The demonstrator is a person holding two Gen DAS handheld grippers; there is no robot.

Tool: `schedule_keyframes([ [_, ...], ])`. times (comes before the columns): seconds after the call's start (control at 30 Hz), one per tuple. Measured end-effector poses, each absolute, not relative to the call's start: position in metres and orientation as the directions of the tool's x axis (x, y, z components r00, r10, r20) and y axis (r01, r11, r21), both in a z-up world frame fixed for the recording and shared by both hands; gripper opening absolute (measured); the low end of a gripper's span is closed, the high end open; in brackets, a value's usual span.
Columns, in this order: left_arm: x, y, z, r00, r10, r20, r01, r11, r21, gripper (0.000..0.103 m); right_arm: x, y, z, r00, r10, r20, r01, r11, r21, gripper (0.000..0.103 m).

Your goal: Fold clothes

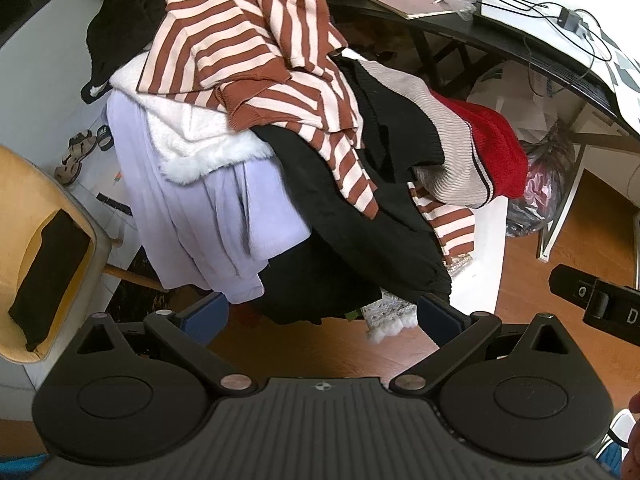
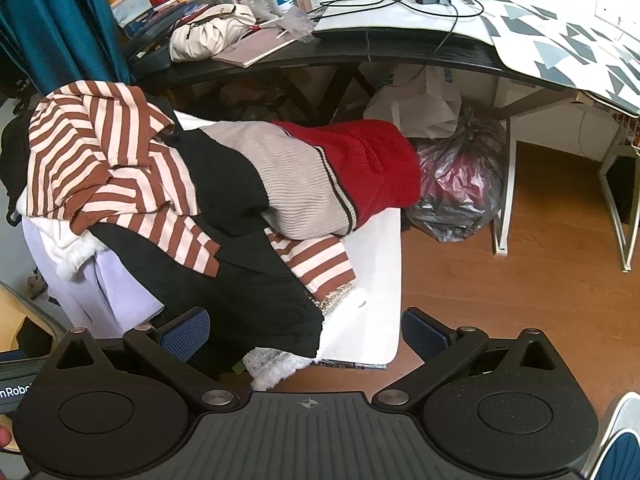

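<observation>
A heap of clothes sits on a small white table (image 2: 380,280). On top lies a brown-and-cream striped top (image 1: 248,52) (image 2: 100,160). Under it are a black garment (image 1: 360,208) (image 2: 240,272), a beige-and-red knit (image 1: 472,148) (image 2: 320,172), a white fluffy piece (image 1: 200,148) and a lilac garment (image 1: 208,216) (image 2: 100,292) hanging off the left side. My left gripper (image 1: 322,316) is open and empty, just short of the heap's near edge. My right gripper (image 2: 304,332) is open and empty, with the black garment's hem between its fingers but not touched.
A black desk (image 2: 400,56) with a notebook, cables and bottles stands behind the heap. Plastic bags (image 2: 460,192) lie under it. A yellow chair (image 1: 32,240) with a folded black cloth is at left. Wood floor (image 2: 520,300) lies to the right.
</observation>
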State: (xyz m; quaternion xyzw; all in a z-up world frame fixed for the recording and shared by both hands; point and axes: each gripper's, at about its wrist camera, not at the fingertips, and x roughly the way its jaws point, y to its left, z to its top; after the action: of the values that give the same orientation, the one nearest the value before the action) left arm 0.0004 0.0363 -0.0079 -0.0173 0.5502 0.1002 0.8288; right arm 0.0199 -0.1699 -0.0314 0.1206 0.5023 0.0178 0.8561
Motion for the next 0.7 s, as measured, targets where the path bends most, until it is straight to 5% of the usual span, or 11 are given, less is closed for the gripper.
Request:
schedule_keyframes([
  [0.7, 0.0089, 0.0350, -0.0123, 0.363, 0.152, -0.919, -0.184, 0.979, 0.089, 0.102, 0.0285, -0.1682, -0.0375, 0.480, 0.149, -0.864, 0.081, 0.974, 0.213, 0.102],
])
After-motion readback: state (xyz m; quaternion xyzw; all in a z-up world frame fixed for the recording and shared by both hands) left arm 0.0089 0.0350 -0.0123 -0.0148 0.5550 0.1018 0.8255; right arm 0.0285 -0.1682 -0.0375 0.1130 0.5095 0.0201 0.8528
